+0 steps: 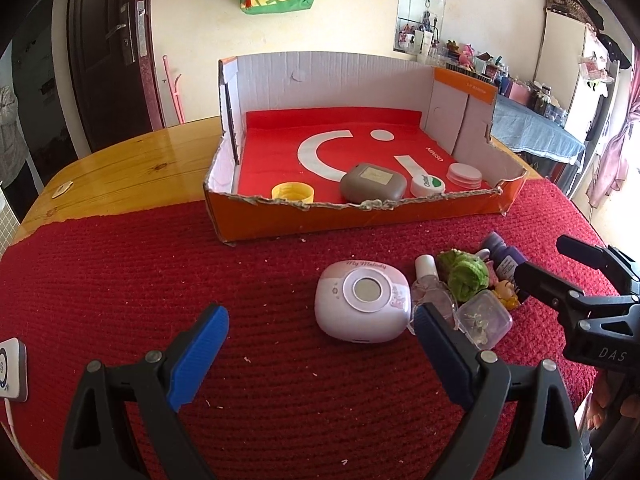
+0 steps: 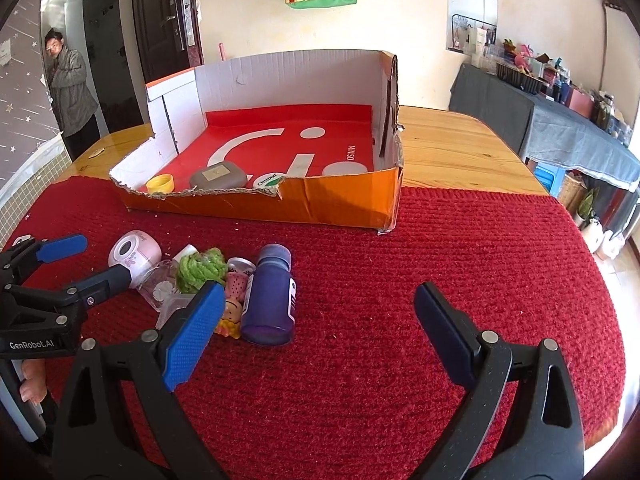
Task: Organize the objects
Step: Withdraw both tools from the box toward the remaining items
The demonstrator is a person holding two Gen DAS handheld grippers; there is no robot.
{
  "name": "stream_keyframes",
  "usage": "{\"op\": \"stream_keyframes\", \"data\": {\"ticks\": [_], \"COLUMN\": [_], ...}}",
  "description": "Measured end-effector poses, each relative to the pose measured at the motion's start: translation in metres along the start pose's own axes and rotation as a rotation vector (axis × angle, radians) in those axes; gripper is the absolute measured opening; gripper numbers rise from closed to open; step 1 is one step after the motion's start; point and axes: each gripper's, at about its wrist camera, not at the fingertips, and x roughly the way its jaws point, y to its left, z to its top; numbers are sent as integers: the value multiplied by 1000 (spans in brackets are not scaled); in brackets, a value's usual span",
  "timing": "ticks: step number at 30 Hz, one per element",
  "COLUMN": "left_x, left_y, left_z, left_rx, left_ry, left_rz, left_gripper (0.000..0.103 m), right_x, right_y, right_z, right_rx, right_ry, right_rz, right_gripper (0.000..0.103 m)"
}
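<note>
An orange cardboard box (image 1: 360, 218) (image 2: 340, 200) stands at the back of the red mat. It holds a yellow lid (image 1: 292, 191), a grey-brown case (image 1: 372, 184), a white tin (image 1: 427, 185) and a clear lid (image 1: 464, 174). In front lies a cluster: a pink round device (image 1: 362, 300) (image 2: 134, 256), a green knitted ball (image 1: 466, 274) (image 2: 200, 268), a purple bottle (image 2: 270, 296), a clear plastic box (image 1: 484, 320) and a small figurine (image 2: 230, 316). My left gripper (image 1: 320, 316) (image 2: 100, 258) is open just short of the pink device. My right gripper (image 2: 318, 296) (image 1: 540, 258) is open beside the purple bottle.
The red knitted mat (image 2: 440, 260) covers the near part of a wooden table (image 1: 120, 160). A white gadget (image 1: 12, 368) lies at the mat's left edge. A person (image 2: 70, 92) stands by the dark door. A cluttered side table (image 1: 532, 128) is at the right.
</note>
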Motion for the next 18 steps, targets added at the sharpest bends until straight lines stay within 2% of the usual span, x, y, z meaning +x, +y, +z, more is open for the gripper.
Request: {"op": "stream_keyframes", "data": {"ticks": [13,18], "left_x": [24,25], "left_y": [5,5], "left_z": [6,6], "left_rx": [27,28], "left_ry": [77,78], "left_rz": [8,-1], "left_gripper": [98,97], "right_x": [14,19], "right_y": [-8,-10], "right_z": [2,1], "right_rx": [-1,3], "right_ry": [52,68], "right_rz": [4,7], "right_gripper": [97,97]}}
